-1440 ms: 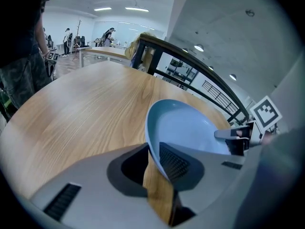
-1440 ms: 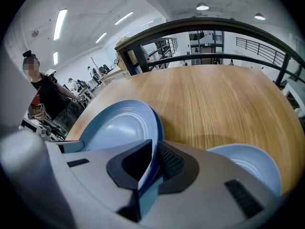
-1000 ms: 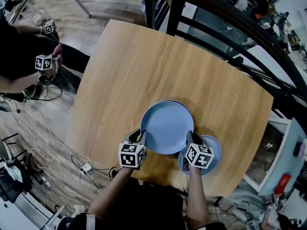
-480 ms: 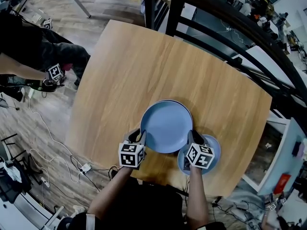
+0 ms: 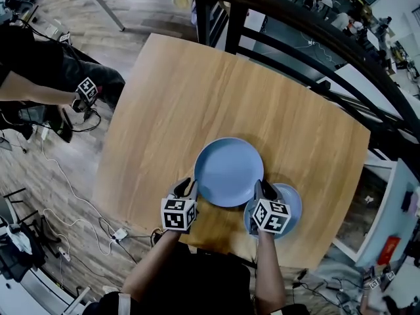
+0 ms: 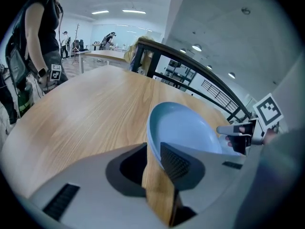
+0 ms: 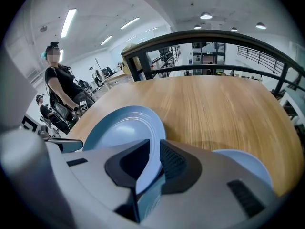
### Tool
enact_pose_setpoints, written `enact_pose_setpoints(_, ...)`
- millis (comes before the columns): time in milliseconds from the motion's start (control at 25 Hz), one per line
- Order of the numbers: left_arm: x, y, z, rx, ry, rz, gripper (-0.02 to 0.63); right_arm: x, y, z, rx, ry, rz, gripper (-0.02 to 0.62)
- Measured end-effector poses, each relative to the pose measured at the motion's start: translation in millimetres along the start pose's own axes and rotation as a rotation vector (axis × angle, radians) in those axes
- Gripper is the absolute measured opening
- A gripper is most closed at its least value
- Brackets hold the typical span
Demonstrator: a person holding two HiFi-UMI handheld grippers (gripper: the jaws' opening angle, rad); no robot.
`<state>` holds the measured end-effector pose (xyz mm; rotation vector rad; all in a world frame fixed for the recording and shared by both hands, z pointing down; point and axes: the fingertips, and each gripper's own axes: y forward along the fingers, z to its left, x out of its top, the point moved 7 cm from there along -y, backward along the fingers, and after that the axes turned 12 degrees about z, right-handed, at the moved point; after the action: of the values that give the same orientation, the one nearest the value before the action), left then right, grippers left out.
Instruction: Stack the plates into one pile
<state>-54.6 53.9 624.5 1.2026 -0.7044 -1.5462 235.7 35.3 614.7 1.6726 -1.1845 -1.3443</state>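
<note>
Blue, the larger plate (image 5: 228, 172) sits near the front edge of the light-wood table (image 5: 164, 97), with a gripper at either side of it. Left gripper (image 5: 186, 190) is at the plate's left rim. In the left gripper view the rim runs between the jaws, close to the right pad, with bare wood showing in the gap to the other jaw. Jaws apart, not clamped, and they have just been opening. Right gripper (image 5: 262, 190) is at the plate's right rim. The right gripper view shows the rim standing between its jaws with a gap on the left side. These jaws are likewise apart and have just been opening. Smaller blue plate (image 5: 294, 205) lies just beside the larger one on the right, partly hidden under the right gripper; whether the two plates touch cannot be told. Black railing (image 5: 308, 38) curves past the table's far side. A second person (image 5: 33, 58) stands off the table's left, marker cube (image 5: 87, 90) at the hand.
</note>
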Motion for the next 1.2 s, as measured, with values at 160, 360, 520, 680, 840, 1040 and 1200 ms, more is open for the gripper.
enact_pose_setpoints(160,1,-10,0,-0.001,0.018,-0.015,0.097,-2,-8,8,0.019,0.002,-0.028,0.081)
enact_pose_setpoints(360,8,-28,-9,-0.021,0.05,-0.062,0.044,-3,-20,17,0.045,-0.002,-0.085,0.057)
enact_pose_setpoints(520,17,-50,-24,-0.055,0.089,-0.155,0.029,-7,-35,24,0.067,0.008,-0.136,0.04)
enact_pose_setpoints(680,22,-69,-36,-0.07,0.129,-0.222,0.025,-15,-46,33,0.09,0.006,-0.186,0.038)
enact_pose_setpoints(840,22,-82,-45,-0.08,0.156,-0.267,0.023,-21,-60,46,0.12,-0.019,-0.25,0.037)
enact_pose_setpoints(1040,23,-103,-47,-0.094,0.201,-0.287,0.023,-30,-84,66,0.127,-0.021,-0.308,0.035)
enact_pose_setpoints(1200,16,-120,-51,-0.133,0.259,-0.303,0.023,-41,-111,78,0.105,-0.008,-0.395,0.035)
